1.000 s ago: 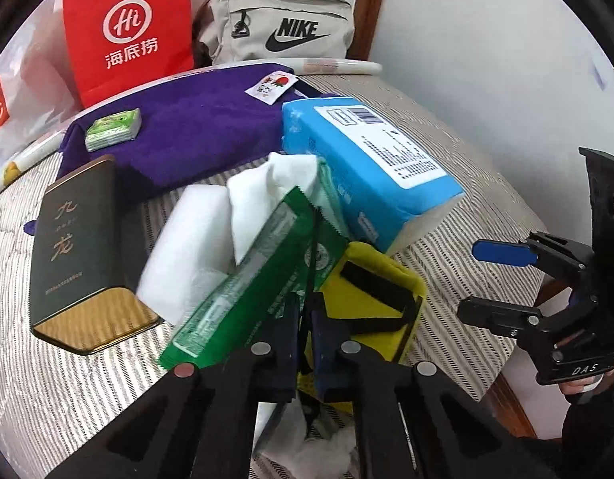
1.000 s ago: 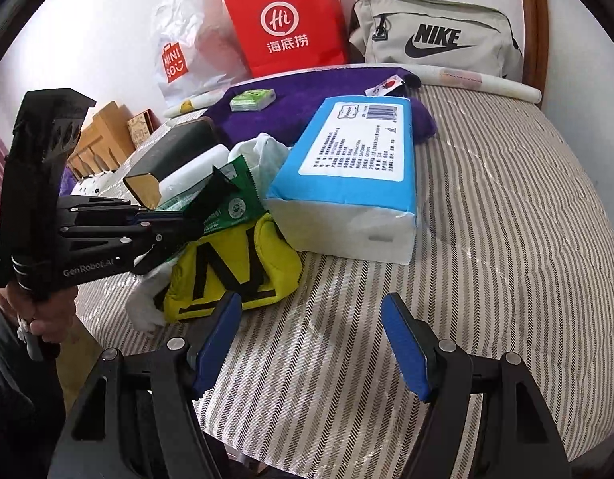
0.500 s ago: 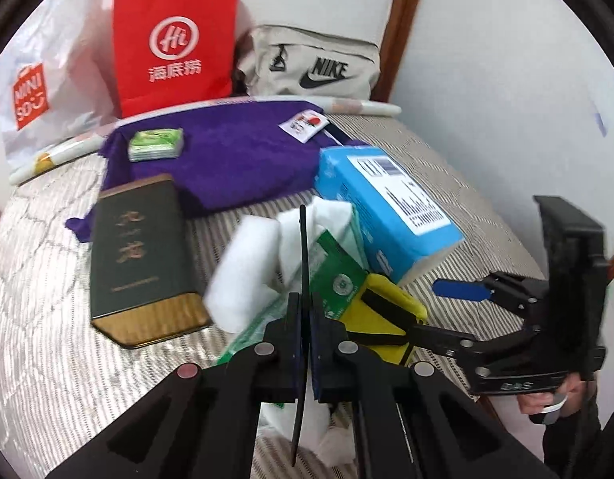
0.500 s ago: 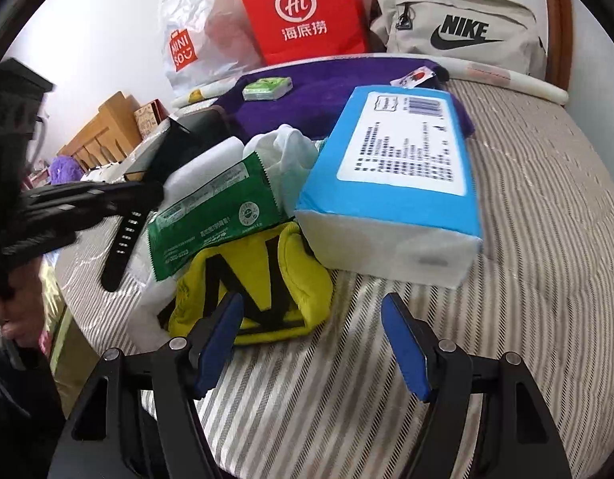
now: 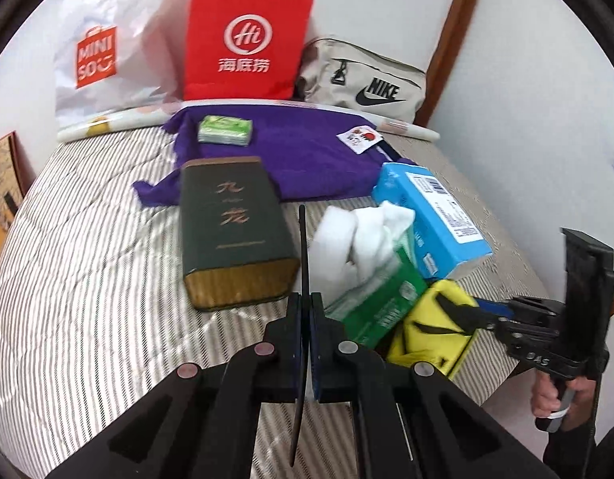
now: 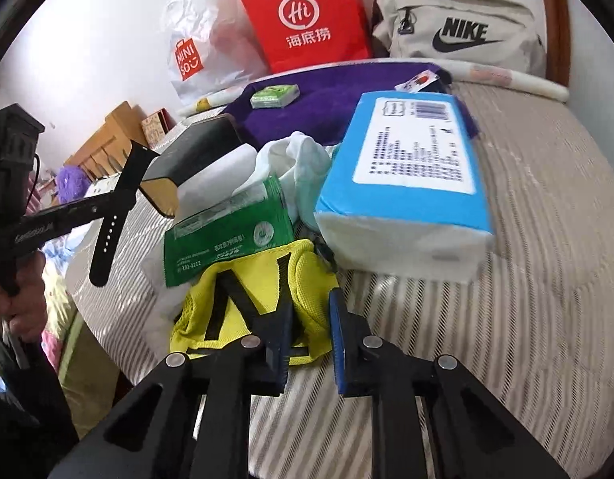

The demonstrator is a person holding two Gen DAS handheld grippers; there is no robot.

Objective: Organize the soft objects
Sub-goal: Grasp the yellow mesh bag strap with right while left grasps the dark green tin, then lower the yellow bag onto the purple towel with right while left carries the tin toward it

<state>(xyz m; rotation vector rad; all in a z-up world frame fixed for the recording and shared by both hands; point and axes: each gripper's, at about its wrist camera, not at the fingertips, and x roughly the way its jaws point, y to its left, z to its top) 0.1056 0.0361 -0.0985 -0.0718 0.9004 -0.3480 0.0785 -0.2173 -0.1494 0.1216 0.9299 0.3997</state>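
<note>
Two views. Left wrist: left gripper (image 5: 305,319) clamped on a black watch strap (image 5: 303,255), lifted over the bed (image 5: 87,279) near its front edge. Right wrist: right gripper (image 6: 308,333) narrowed around the yellow pouch (image 6: 251,311) at the front edge, contact unclear. Risk: thin strap slips out; pulling the pouch could drag the green tissue pack (image 6: 227,235) resting on it.

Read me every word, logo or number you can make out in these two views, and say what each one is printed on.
"MINISO": white plastic bag.
"Hi 海底捞": red paper bag.
"NIKE" with swoosh: beige fabric pouch.
"九龙": dark green tin box.
Blue tissue pack: barcode and label text too small to read.
Green tissue packet: print too blurred to read.
</note>
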